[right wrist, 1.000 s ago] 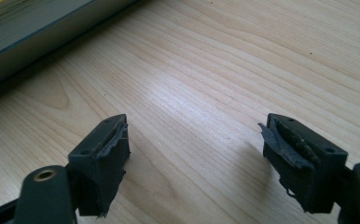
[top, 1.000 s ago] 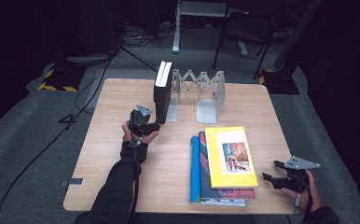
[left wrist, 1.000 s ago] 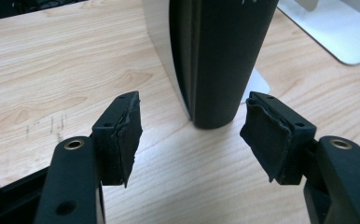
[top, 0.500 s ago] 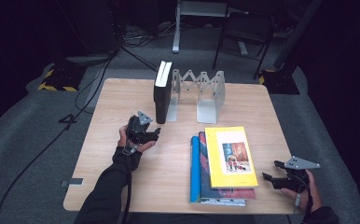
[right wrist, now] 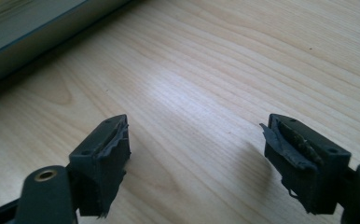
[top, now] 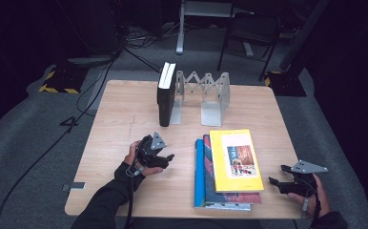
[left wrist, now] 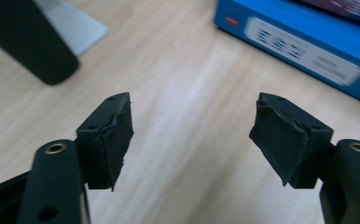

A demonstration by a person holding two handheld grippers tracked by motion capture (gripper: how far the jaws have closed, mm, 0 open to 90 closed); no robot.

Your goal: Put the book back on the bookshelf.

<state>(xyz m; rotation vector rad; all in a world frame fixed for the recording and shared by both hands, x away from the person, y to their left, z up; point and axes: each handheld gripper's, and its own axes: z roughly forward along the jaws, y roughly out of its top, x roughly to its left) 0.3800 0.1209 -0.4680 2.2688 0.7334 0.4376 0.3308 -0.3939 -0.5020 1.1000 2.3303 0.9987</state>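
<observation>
Left gripper (top: 168, 157): jaws wide, just been opening, empty, left of book stack (top: 227, 167). Right gripper (top: 276, 182): wide, empty, right of stack. Advice: approach yellow book (top: 233, 160) level, pinching its edge squarely.

A light wooden table (top: 125, 109) stands on grey carpet (top: 39, 143) in a dark room, lit from above so that the far background falls into black. Beyond the table from the grippers, a white metal stand (top: 181, 28) rises from the floor, with a dark chair (top: 249, 36) beside it. Black cables (top: 125, 43) run across the carpet on the left grippers' side, one trailing past the table's near corner. Yellow-and-black hazard tape (top: 58, 88) marks the floor at far left, and another strip (top: 272, 74) lies at far right. A small grey plate (top: 73, 186) lies on the carpet beside the table's near left edge.
</observation>
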